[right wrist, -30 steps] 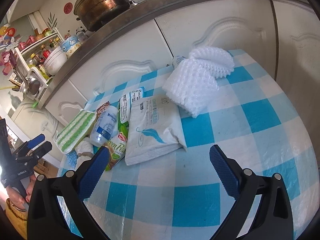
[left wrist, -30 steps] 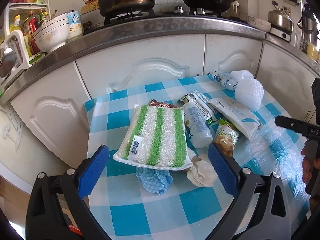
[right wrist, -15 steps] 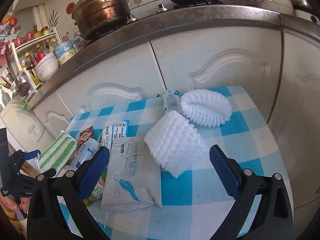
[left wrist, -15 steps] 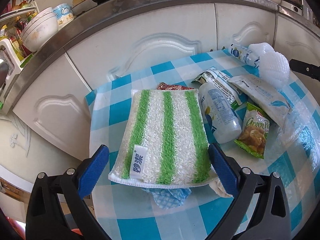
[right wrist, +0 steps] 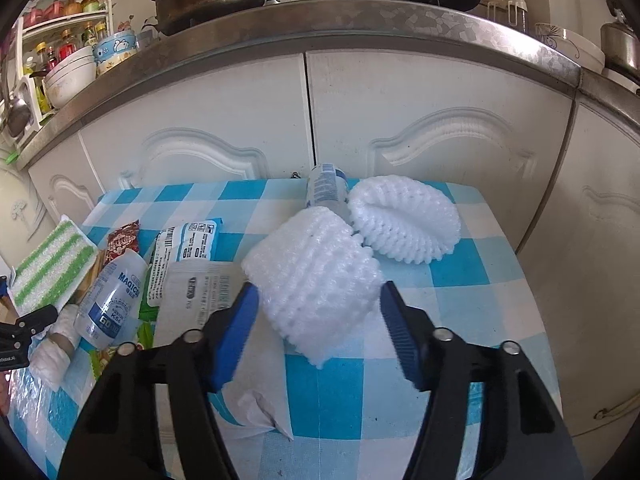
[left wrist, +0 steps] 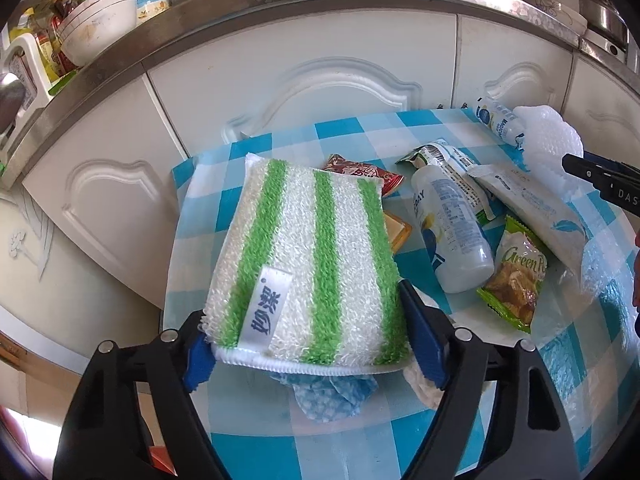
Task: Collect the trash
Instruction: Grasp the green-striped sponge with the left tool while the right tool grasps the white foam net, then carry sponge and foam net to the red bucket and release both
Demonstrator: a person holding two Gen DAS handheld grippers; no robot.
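A green-and-white striped sponge lies at the near left of the blue-checked table. My left gripper straddles its near end. The jaws are closing and the blue pads touch both sides of the sponge. A white foam net lies between the pads of my right gripper. Those jaws are closing too, with a thin gap left on each side. A plastic bottle, a green snack packet, a white pouch and a red wrapper lie between the two grippers.
A blue tissue and crumpled white paper stick out from under the sponge. A second foam net and a small bottle lie at the table's far edge. White cabinet doors stand right behind the table.
Both pairs of jaws have narrowed. The left gripper sank onto the sponge's near end. The right gripper swung across to the foam net, which now sits between its pads.
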